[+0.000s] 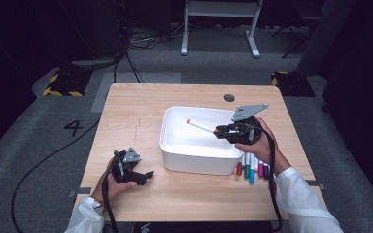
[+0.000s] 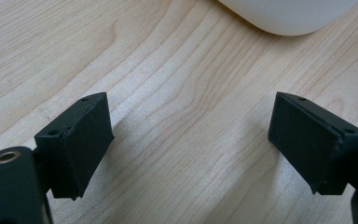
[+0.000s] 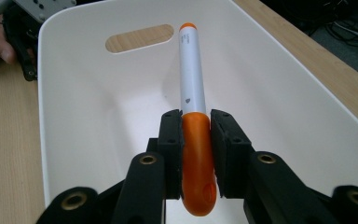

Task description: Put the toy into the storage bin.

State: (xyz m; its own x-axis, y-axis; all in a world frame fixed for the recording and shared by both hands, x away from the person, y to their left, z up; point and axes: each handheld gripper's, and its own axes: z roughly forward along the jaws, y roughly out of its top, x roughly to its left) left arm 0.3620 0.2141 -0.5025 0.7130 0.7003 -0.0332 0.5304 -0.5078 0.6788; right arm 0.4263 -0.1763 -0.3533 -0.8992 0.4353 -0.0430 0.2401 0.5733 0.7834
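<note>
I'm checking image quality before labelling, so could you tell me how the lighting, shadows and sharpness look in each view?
High view: table evenly lit, surroundings nearly black, slightly soft overall. Left gripper view: sharp wood grain, soft shadows beside the open left gripper; bin bright, almost washed out. Right gripper view: marker crisp in the shut right gripper, mild sheen on its orange cap.

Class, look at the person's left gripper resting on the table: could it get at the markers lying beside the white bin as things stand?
Probably not directly: the white bin stands between the left gripper and the markers.

Orange-capped white marker (image 3: 193, 93), held over white bin (image 3: 279, 93)
</note>
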